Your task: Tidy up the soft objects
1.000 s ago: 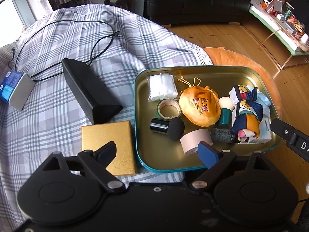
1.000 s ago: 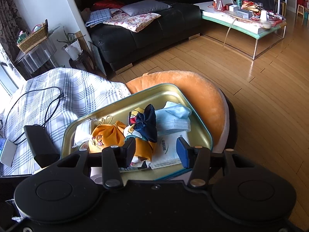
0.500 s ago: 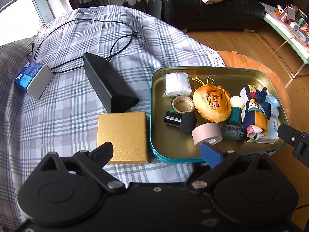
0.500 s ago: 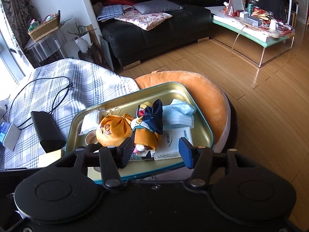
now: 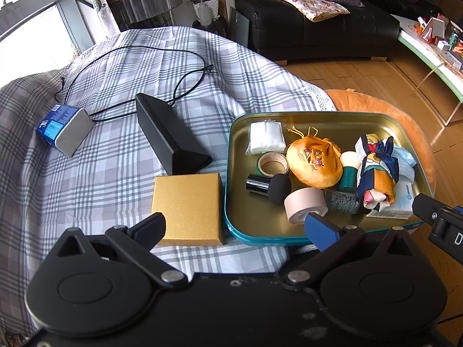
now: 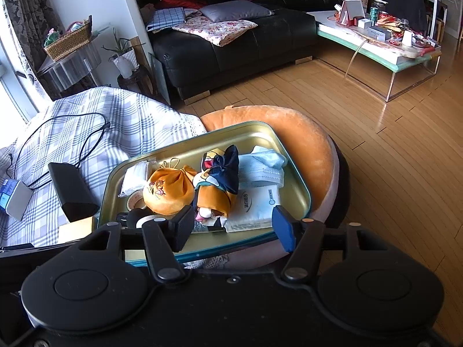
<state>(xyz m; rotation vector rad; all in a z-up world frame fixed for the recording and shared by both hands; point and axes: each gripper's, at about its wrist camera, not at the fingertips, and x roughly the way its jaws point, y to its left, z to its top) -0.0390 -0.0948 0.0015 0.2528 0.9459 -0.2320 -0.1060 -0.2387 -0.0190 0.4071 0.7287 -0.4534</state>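
Both wrist views look steeply down, near, sharing the tray [image 5: 341, 121].

tray [image 5: 373, 121]: glossy gold metal | pouch [image 5: 314, 163]: shiny orange satin | box [image 5: 186, 208]: grainy gold paper | bedspread [image 5: 115, 92]: matt checked cloth | floor [image 6: 390, 156]: polished wood

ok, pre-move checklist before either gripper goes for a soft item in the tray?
1. Left gripper empty: ok, jaws opening, nothing between them.
2. Right gripper empty: ok, jaws opening, nothing pinched.
3. Orange pouch reachable: ok, top uncovered; leans on the tape roll.
4. Folded scarf free: ok, lies on top, over the mask packet.
5. Blue face mask free: not ok, the scarf overlaps its edge.
6. Tray stable: cannot tell, one end sits on the orange cushion.
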